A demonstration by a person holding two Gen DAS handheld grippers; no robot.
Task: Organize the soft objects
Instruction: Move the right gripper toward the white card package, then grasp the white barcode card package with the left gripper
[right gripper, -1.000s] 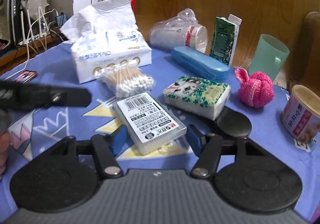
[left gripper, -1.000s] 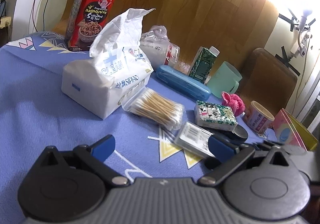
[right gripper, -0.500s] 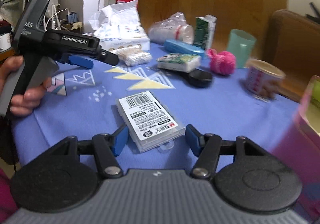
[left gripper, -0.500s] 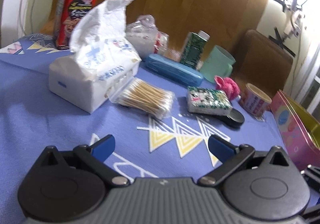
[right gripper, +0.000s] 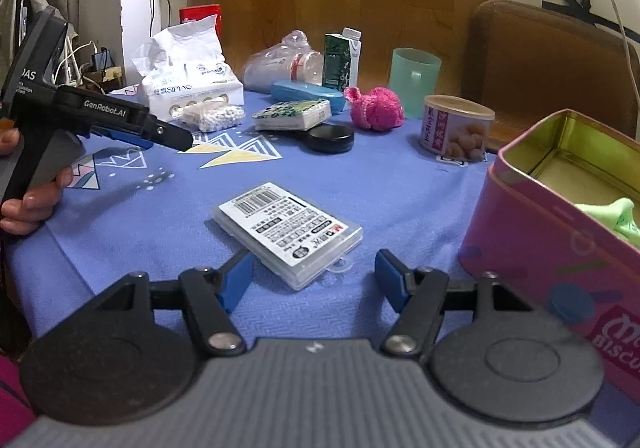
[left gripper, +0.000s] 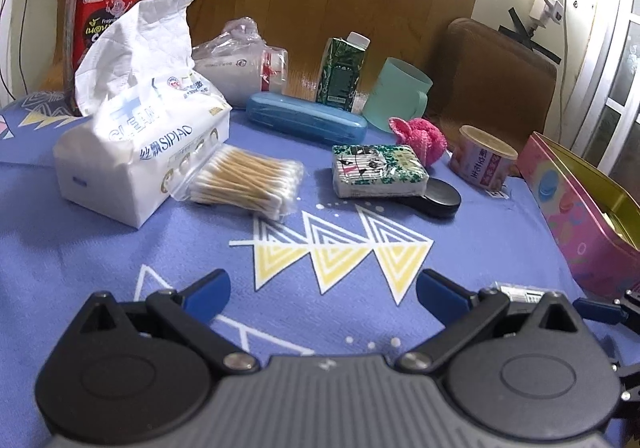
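Since the earlier frames, the clear plastic case (right gripper: 287,232) had left its place among the clutter and lay flat on the blue tablecloth (right gripper: 380,184) near the front edge, label up; the right gripper (right gripper: 314,278) had released it, its blue-tipped jaws now spread wide on either side of the case's near end, the left fingertip (right gripper: 236,280) just beside the case, whether touching I could not tell. The left gripper (left gripper: 322,292) had drawn back too, and hung over bare cloth with its jaws wide apart and nothing between them.

From left to right in the left wrist view stood the red snack box (left gripper: 102,20), then the white tissue pack (left gripper: 136,136) with one tissue pulled up. A bag of cotton swabs (left gripper: 246,184) lay against the pack's right side. Behind it were a bagged stack of cups (left gripper: 240,64), a blue case (left gripper: 306,120) and a green carton (left gripper: 344,76). The patterned pocket-tissue pack (left gripper: 378,170) rested partly on a black lid (left gripper: 436,200). The pink knitted scrubby (left gripper: 420,136) sat just behind that pack, in front of the mint cup (left gripper: 400,94). Next came a small can (left gripper: 482,162). Furthest right, the pink biscuit tin (right gripper: 560,232) stood open, with something soft and light green (right gripper: 612,216) inside in the right wrist view.
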